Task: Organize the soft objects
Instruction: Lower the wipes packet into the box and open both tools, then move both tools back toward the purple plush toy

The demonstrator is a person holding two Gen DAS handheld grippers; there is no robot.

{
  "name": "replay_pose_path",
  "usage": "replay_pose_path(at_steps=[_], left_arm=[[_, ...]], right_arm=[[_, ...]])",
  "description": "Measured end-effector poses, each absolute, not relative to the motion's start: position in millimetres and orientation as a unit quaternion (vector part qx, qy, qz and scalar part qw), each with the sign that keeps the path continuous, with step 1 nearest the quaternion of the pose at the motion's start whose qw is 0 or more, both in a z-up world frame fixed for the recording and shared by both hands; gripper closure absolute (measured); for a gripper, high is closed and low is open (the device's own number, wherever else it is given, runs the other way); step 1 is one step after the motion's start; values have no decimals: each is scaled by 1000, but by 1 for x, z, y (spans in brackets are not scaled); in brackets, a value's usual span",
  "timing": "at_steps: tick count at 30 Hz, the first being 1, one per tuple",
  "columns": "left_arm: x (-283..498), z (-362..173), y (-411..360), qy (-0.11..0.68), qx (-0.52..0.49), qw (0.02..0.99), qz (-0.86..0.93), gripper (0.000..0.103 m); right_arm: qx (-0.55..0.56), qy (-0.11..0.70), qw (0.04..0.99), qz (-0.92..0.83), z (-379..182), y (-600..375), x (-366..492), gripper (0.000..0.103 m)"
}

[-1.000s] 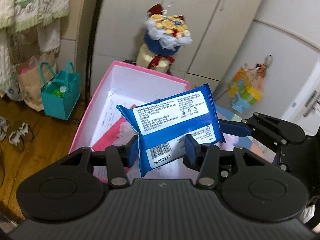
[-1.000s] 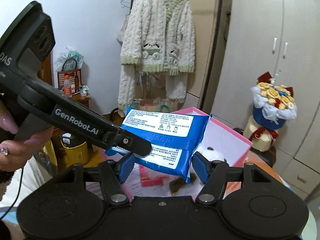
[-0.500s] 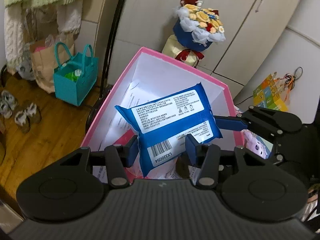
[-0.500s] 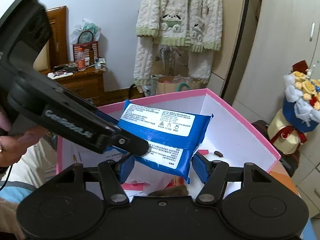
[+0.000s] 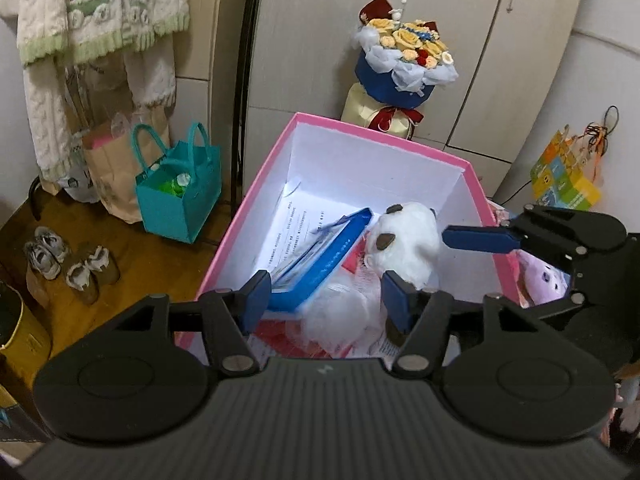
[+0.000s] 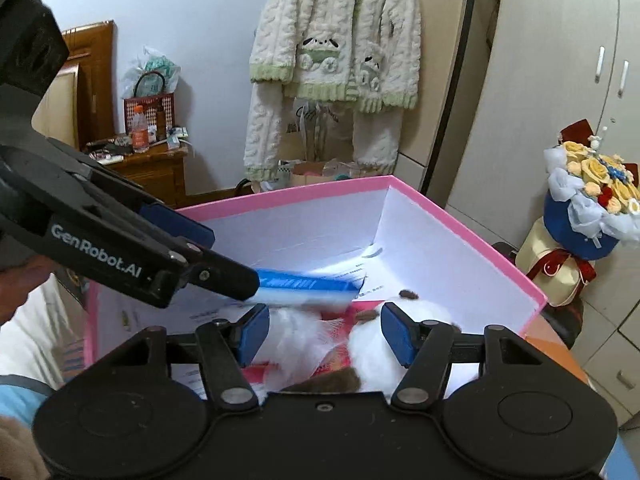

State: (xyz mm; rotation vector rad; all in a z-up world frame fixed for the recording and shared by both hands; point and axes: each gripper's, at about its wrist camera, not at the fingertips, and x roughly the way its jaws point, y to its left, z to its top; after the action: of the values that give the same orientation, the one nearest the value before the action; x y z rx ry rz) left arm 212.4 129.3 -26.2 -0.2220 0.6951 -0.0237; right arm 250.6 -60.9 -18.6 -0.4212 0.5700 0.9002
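Pink-rimmed box (image 5: pixel 256 184), white walls, far half bare. Blue pack (image 5: pixel 320 256) blurred inside beside white plush (image 5: pixel 404 240). Left gripper (image 5: pixel 324 300) opening, right gripper (image 6: pixel 322 332) closing, nothing gripped.

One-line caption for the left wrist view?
Blue wipes pack drops from the opening left gripper into the pink box.

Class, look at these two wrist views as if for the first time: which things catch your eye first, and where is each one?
The big pink box with white walls fills the middle. Inside it, a blurred blue wipes pack is dropping free, blurred, just ahead of the left claw, whose jaws are opening, beside a white plush toy. Behind the box, a bouquet stands against pale cupboard doors.
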Motion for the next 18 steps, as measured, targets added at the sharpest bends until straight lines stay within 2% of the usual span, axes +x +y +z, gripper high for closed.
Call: replay_pose_path(at_steps=[18], left_arm=[[130,15,118,314,-49,945,-79,41]], right_arm=[[-190,279,857,390,25,-90,171,37]])
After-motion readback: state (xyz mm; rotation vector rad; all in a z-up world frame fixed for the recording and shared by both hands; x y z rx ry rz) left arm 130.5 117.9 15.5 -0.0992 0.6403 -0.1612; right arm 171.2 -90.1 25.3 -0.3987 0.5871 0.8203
